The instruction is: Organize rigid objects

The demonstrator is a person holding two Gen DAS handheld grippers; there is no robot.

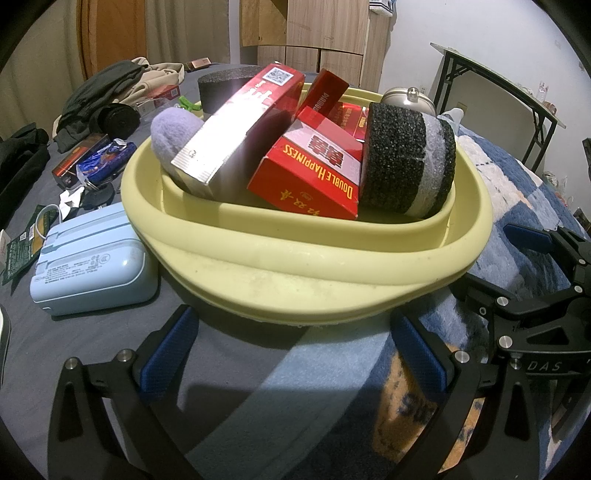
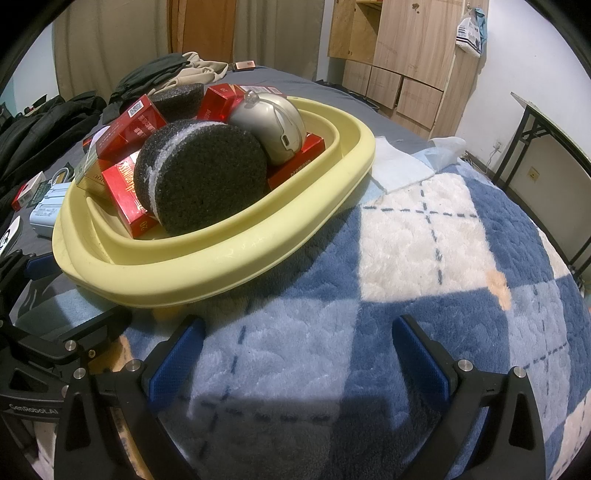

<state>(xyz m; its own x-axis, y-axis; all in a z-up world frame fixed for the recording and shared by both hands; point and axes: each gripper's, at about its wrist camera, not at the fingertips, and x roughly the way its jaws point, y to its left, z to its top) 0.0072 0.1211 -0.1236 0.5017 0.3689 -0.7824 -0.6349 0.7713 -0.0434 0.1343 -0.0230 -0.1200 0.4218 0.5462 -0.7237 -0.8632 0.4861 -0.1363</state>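
At the bottom of the left wrist view, the left gripper [image 1: 291, 354] has its blue-padded fingers spread wide with nothing between them, over grey sheet and a blue checked blanket [image 1: 491, 177]. Just above it, filling the centre of the frame, sits the yellow basin [image 1: 295, 273], its near rim close to the fingertips but not touching them. At the right edge of that view the right gripper [image 1: 532, 236] shows from the side.

In the right wrist view the right gripper [image 2: 295, 347] is likewise spread and empty, low in the frame over the blanket [image 2: 406, 229]; the basin [image 2: 229, 258] lies up and to the left of it, apart from the fingers.

Inside the basin, the nearest things are a red Double Happiness box [image 1: 314, 173] lying tilted and a black foam disc with a grey band [image 1: 410, 158] standing on edge at its right. A long red and silver carton [image 1: 236, 125] leans at the left against a lilac fuzzy item [image 1: 170, 140]. Behind them are more red boxes and a silver rounded device [image 2: 269, 125].

Left of the basin, on the sheet, lies a pale blue case [image 1: 92, 258], touching its side. Further back are snack packets, dark clothes [image 1: 103, 92] and wooden cabinets [image 1: 317, 33].
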